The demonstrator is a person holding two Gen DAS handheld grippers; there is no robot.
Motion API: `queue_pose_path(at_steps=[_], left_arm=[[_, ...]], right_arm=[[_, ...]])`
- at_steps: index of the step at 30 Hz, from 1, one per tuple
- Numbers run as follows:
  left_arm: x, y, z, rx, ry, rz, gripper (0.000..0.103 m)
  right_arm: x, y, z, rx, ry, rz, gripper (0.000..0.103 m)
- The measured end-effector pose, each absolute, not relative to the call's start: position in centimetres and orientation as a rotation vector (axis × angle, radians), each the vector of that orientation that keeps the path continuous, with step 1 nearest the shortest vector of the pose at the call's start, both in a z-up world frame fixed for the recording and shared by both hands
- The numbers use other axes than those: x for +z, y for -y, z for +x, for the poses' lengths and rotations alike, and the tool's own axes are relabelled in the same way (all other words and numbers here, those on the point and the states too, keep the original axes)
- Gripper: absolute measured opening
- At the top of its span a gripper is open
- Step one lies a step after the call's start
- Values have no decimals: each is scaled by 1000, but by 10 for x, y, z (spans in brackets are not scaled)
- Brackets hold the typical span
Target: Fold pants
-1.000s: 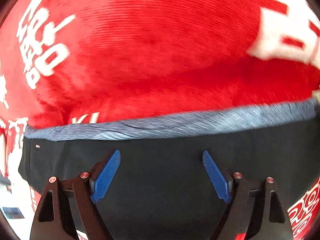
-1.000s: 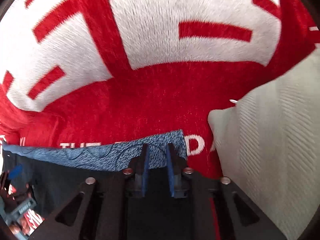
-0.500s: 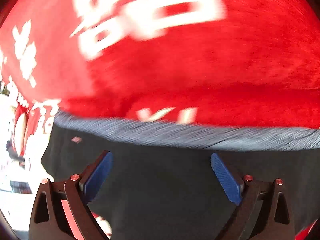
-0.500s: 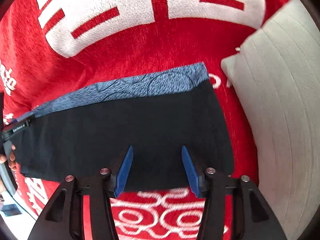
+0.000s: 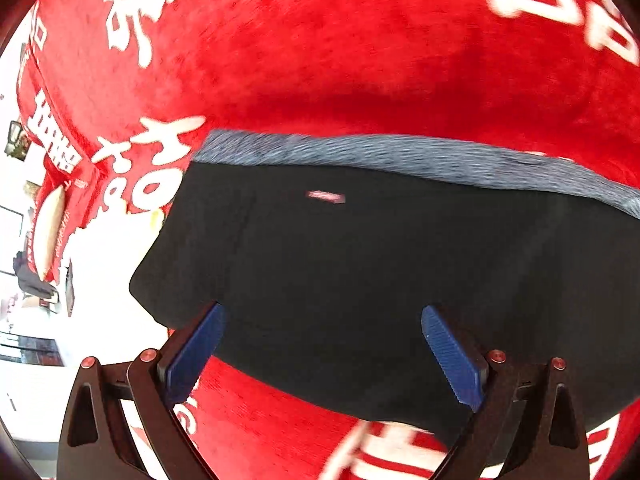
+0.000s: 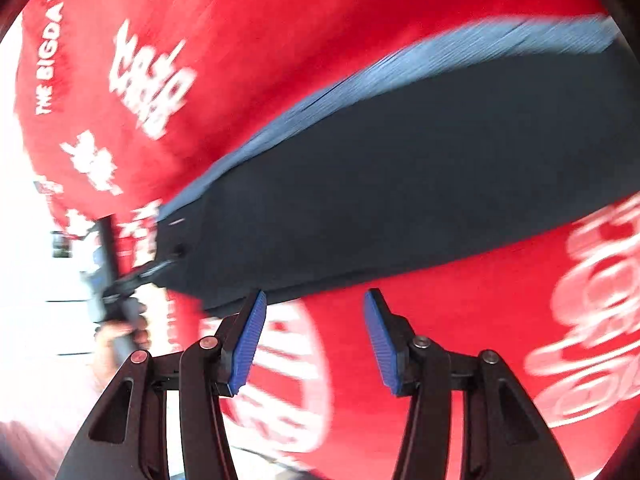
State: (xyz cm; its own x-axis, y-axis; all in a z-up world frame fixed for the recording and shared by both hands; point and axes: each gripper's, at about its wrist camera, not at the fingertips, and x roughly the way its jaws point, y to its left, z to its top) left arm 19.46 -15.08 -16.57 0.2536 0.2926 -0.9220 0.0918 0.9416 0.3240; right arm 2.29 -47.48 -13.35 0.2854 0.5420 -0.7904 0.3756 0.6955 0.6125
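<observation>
Red printed blanket (image 5: 360, 60) lay under the folded black pants (image 5: 380, 264). Left tool (image 5: 320, 354) and right tool (image 6: 314, 340) both gaped wide, holding nothing. Plush pile beneath the pants could have let a careless regrasp drag the fold askew.

i logged a red plush blanket (image 5: 360, 60) that filled most of both views, its pile printed with white lettering (image 5: 132, 12). on the right wrist view i read "the bigday" (image 6: 50, 50) along the left edge; the other characters were too blurred to read. a large white ring pattern (image 6: 600, 320) sat at the right. past the blanket's left edge i noted a bright, overexposed room (image 5: 24, 320), its details unclear.
</observation>
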Motion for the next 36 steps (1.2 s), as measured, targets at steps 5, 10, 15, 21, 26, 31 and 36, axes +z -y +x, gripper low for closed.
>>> queue_pose_path(at_steps=[5,10,15,21,26,31,36], left_arm=[[-171,122,202,117,-1302,335,100],[-182,98,210,92,-1299,289,100],[-190,89,212,65,-1277,261,100],[-185,90,210,38,-1280,276,100],[-190,88,208,21,-1258,277,103],[-187,93,204,33,-1257,307,103],[-162,126,186,-51,-1244,324,103]], right_arm=[[-180,390,35,200,-1340,988,55],[-211,359,43,201,-1342,1030,55],[-219,353,51,182,-1304,1103,55],[-194,357,63,138,-1274,1044,6],[-198,348,47,99,-1347,905,5],[-208,354,33,82,-1388,911,4],[-172,378,27,79,-1416,755,10]])
